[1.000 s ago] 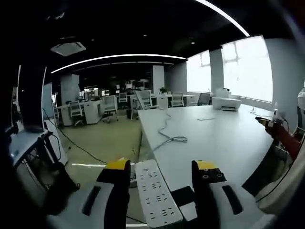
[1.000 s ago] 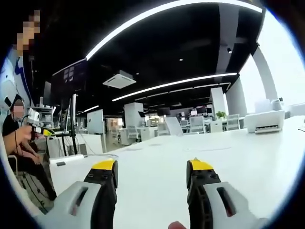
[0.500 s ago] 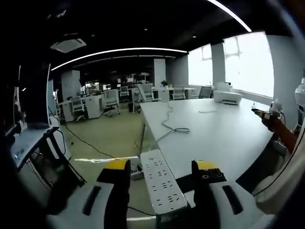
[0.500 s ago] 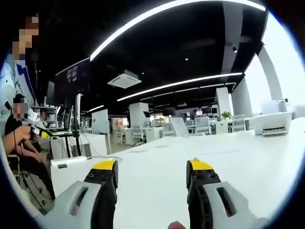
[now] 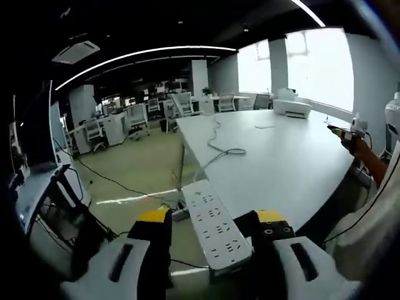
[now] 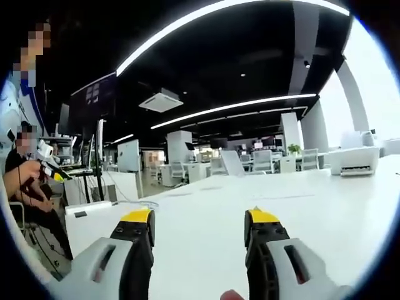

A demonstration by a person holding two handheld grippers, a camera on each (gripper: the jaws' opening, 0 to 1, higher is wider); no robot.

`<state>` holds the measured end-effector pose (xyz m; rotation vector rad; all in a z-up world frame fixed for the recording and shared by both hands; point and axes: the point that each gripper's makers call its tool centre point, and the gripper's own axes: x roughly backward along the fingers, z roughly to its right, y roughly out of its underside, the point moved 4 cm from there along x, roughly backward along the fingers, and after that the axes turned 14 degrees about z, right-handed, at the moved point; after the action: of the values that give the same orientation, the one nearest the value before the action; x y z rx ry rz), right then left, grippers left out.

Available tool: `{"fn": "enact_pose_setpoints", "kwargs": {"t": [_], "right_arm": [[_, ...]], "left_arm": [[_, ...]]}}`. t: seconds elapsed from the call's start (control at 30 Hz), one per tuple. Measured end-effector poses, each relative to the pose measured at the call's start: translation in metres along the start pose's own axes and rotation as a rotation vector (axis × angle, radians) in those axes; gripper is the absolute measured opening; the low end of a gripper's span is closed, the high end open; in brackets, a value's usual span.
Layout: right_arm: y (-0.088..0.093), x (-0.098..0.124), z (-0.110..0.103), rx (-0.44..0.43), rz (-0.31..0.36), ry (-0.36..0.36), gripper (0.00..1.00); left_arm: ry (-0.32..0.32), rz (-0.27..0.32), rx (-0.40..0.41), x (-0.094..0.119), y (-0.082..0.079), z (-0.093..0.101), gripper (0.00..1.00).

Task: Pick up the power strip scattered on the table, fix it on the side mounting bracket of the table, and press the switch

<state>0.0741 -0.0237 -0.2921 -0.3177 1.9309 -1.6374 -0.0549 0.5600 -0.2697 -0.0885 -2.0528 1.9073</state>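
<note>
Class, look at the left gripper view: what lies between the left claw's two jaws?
The white power strip lies lengthwise between the left claw's jaws, at the table edge.

Left gripper (image 5: 212, 220): two black jaws capped with yellow tips, each rising from a light grey shell with a dark oblong slot; small round screw holes dot the right jaw. Right gripper (image 6: 200, 220) is built alike, yellow-tipped black jaws on grey shells.
</note>
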Motion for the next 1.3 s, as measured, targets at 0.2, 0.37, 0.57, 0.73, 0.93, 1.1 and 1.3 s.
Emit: {"fn": "enact_pose_setpoints", "kwargs": {"t": [0.2,0.37,0.57,0.73,0.93,1.1,1.3], "right_arm": [[0.002,-0.001,-0.003,-0.005,-0.005,-0.004,0.54],[0.006,-0.001,-0.004,-0.006,-0.016,-0.009,0.54],[0.008,0.000,-0.005,-0.008,-0.020,-0.011,0.54],[0.007,-0.001,-0.006,-0.008,-0.020,-0.015,0.54],[0.008,-0.001,-0.005,-0.009,-0.021,-0.015,0.53],[0.009,0.001,-0.003,-0.009,-0.022,-0.010,0.53],[0.008,0.003,-0.002,-0.010,-0.020,-0.005,0.53]], "left_arm": [[0.010,-0.062,0.003,0.001,0.009,-0.003,0.55],[0.018,-0.098,0.005,0.004,0.016,-0.004,0.55],[0.031,-0.130,-0.007,0.005,0.020,-0.003,0.55],[0.033,-0.140,-0.013,0.005,0.021,-0.003,0.55],[0.037,-0.169,-0.017,0.003,0.024,-0.003,0.55],[0.055,-0.195,-0.011,-0.001,0.027,-0.004,0.55],[0.069,-0.219,0.001,-0.005,0.030,-0.003,0.53]]}}
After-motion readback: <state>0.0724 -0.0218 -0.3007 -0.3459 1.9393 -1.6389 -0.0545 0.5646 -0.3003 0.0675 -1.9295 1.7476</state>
